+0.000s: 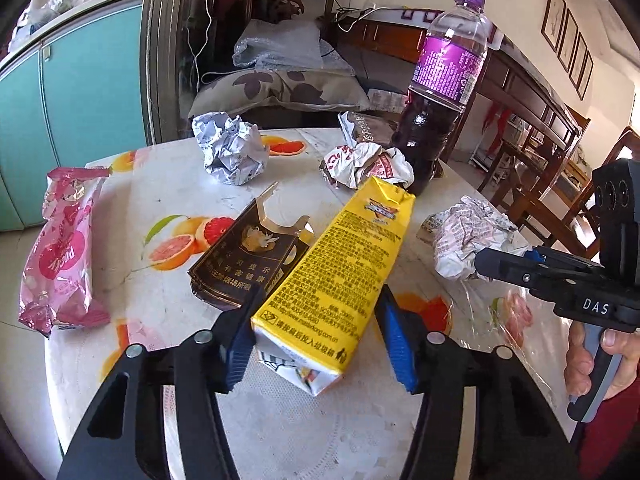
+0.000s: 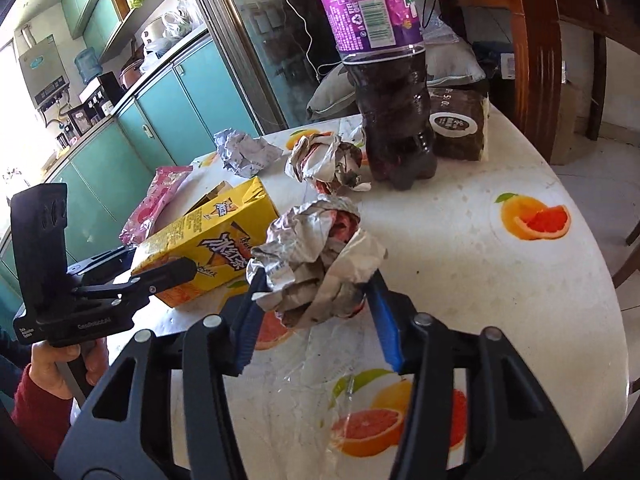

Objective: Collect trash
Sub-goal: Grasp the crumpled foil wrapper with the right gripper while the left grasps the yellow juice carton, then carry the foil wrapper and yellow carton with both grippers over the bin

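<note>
A yellow drink carton point(image 1: 340, 264) lies on the round table point(image 1: 168, 184). My left gripper point(image 1: 316, 336) has its blue pads on both sides of the carton's near end, shut on it; the carton also shows in the right wrist view point(image 2: 208, 248). My right gripper point(image 2: 316, 316) is shut on a crumpled paper wrapper point(image 2: 316, 256), which also shows in the left wrist view point(image 1: 468, 236). Other trash on the table: a dark cigarette box point(image 1: 248, 256), a pink snack bag point(image 1: 60, 256), two more crumpled papers point(image 1: 232, 148) point(image 1: 368, 164).
A purple-labelled bottle point(image 1: 440, 92) with dark drink stands at the far side, a brown packet point(image 2: 460, 128) beside it. A clear plastic film point(image 2: 320, 392) lies near the right gripper. Teal cabinets point(image 1: 72, 112) stand left, wooden chairs point(image 1: 536, 184) right.
</note>
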The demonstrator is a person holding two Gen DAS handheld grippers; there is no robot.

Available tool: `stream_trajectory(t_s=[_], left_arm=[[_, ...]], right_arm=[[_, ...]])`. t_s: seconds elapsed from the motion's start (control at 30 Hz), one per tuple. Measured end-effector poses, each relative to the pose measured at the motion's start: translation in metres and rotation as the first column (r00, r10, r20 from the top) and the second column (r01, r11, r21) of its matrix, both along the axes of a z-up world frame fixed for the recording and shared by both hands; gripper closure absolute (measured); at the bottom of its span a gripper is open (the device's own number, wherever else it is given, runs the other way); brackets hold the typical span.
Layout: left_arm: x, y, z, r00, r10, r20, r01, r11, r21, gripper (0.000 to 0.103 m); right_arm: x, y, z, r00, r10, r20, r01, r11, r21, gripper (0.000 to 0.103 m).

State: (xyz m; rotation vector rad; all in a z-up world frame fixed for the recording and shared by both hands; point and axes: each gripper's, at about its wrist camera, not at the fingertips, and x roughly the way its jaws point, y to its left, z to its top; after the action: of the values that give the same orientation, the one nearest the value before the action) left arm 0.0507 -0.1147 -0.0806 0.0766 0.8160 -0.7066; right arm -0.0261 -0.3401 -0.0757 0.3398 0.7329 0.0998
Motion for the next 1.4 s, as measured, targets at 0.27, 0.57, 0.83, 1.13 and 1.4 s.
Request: stream_trajectory(t_s=[0.27, 0.57, 0.83, 1.13, 1.4], left_arm=[[-0.018, 0.001, 0.009, 0.998, -0.001, 0.061, -0.001, 1.0, 0.028, 0.068], [-0.041, 0.013, 0.034, 0.98, 0.018, 0.2, -0.029, 0.998, 0.052, 0.068], [-0.051, 0.034, 0.049, 0.971, 0.034, 0.238, -0.041, 0.999, 0.025, 0.068], [-0.059, 0.059, 0.059, 0.962, 0.066, 0.264, -0.062, 0.998, -0.024, 0.068], [-0.063, 0.112, 0.068, 0.945, 0.168, 0.281, -0.155, 0.986, -0.069, 0.068]], right_arm=[[-0.001, 0.011, 0.002, 1.0, -0.013, 0.025, 0.014, 0.999, -0.051, 0.055], [-0.008, 0.039, 0.009, 0.997, -0.018, 0.081, 0.032, 0.984, -0.176, 0.055], [-0.008, 0.061, 0.014, 0.996, -0.007, 0.087, 0.025, 0.979, -0.203, 0.055], [-0.02, 0.091, 0.031, 0.991, -0.01, 0.136, 0.042, 0.971, -0.235, 0.055], [-0.019, 0.117, 0.049, 0.984, 0.024, 0.177, 0.019, 0.972, -0.236, 0.055]])
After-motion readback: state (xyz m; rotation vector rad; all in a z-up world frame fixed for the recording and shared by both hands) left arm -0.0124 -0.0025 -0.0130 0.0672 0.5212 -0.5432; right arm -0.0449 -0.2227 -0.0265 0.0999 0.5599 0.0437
